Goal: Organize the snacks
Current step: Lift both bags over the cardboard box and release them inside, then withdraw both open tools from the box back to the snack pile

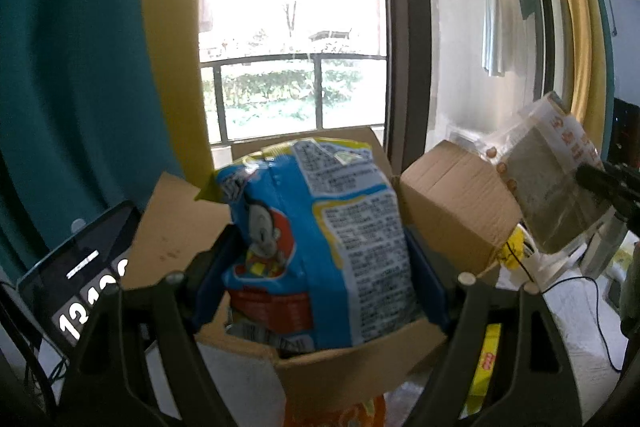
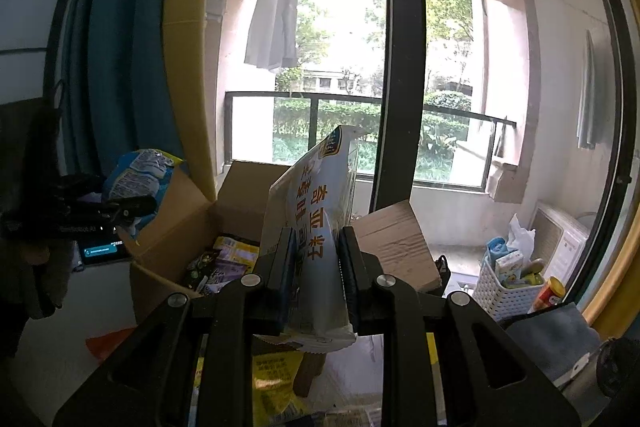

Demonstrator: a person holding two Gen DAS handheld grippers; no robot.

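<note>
The left claw (image 1: 320,259) clamps a puffy blue printed snack bag (image 1: 320,247) above the open brown cardboard box (image 1: 360,367); the right claw (image 2: 318,267) pinches a flat white snack packet (image 2: 316,227) upright beside that box's flap

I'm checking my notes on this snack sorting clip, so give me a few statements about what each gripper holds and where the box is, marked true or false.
1. The left gripper holds a blue snack bag. True.
2. The right gripper is empty. False: it is shut on a white snack packet.
3. The cardboard box is sealed. False: its flaps stand open, with snacks inside.
4. A white basket stands to the right of the box. True.
</note>
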